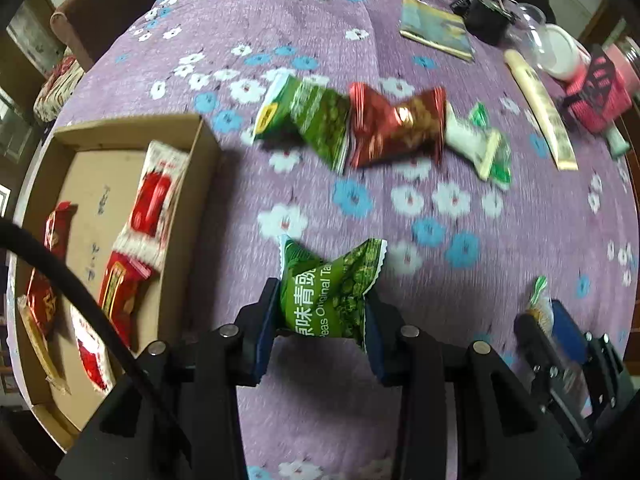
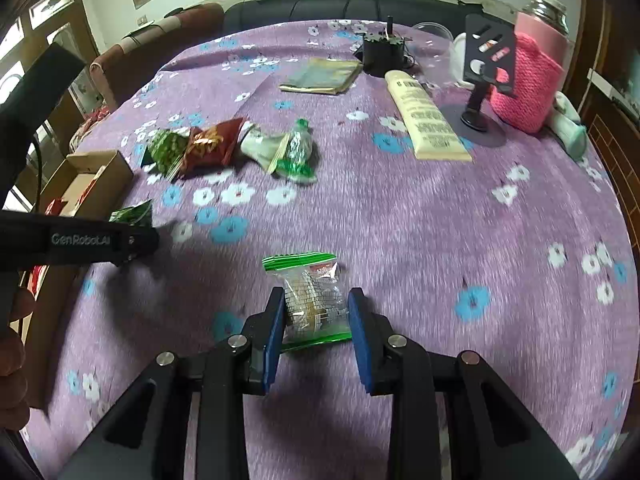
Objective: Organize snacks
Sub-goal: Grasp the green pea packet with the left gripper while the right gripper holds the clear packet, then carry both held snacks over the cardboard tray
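Left of the left gripper's [image 1: 322, 312] jaws, an open cardboard box [image 1: 132, 128] sits on the purple flowered tablecloth [image 1: 480, 280], with several red-and-white snack packets [image 1: 154, 204] lying on its floor. Between those jaws is a green pea packet [image 1: 328, 292], its sides pinched in by the two blue pads [image 1: 264, 336], so the left gripper is closed on it at a narrow gap. Well ahead of the jaws lies a row of loose snacks: another green pea packet [image 1: 308, 120], touching a red foil packet [image 1: 400, 128], then a white-and-green wrapped sweet [image 1: 476, 144] just beside that. Beyond them and to the right is a flat booklet [image 1: 436, 28], a cream tube [image 1: 540, 108] and a pink knitted sleeve [image 1: 596, 92].

To the right of the left jaws, the right gripper [image 2: 316, 316] shows at the frame edge. In its own view, its jaws are nearly closed on a clear cracker packet [image 2: 310, 300] with green striped ends, both blue pads pressing its sides. Left of these jaws the left gripper's black body reaches in, a hand [image 2: 14, 344] behind it. Ahead and to the right stand a black phone stand [image 2: 486, 64] and a jar [image 2: 544, 16] in the pink sleeve.
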Motion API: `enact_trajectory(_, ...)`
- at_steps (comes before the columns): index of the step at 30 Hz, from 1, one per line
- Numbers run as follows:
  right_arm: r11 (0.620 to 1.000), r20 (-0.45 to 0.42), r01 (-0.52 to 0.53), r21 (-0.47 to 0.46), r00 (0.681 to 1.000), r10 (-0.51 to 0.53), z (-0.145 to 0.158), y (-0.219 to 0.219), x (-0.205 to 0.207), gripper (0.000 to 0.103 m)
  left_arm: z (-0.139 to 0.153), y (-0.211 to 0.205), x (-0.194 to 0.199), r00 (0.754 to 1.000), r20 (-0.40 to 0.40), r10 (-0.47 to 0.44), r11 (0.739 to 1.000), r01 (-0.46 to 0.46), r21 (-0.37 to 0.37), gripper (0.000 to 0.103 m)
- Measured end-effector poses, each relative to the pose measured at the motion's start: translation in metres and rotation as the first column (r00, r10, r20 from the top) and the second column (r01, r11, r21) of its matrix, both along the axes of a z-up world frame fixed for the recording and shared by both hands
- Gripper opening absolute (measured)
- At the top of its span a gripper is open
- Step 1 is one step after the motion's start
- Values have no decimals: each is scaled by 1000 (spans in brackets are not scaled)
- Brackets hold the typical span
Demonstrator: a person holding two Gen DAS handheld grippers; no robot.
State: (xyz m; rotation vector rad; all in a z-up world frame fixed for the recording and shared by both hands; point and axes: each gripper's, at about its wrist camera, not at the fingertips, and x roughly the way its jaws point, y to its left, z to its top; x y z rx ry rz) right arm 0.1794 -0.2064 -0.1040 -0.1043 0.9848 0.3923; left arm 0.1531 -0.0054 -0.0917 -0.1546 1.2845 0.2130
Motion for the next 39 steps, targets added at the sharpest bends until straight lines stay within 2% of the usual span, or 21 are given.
enact_trajectory(5,1000,-8,14,3,1000,-14,0,-4,-25,31,-2,-4,-43,998,8,-64,998,64,4,40)
enact_trajectory(9,1000,-15,30,5,999,-30,0,-7,-47,31,-4,-11,-83,990,23,-140,990,139,27,41)
enact_trajectory(12,999,-19,46,8,999,-46,-1,-9,-63,31,-2,-15,-109,983,31,-182,983,181,18,41)
enact_trajectory(20,996,-35,92,11,995,-92,0,-9,-105,31,3,-32,-165,944,83,-318,948,318,13,40)
enact_trajectory(27,990,-55,138,16,989,-137,1,-6,-133,31,6,-23,-180,924,90,-371,928,373,-3,40)
enact_trajectory(39,993,-23,117,21,993,-116,24,24,-160,31,27,-9,-205,906,146,-397,911,408,-55,40)
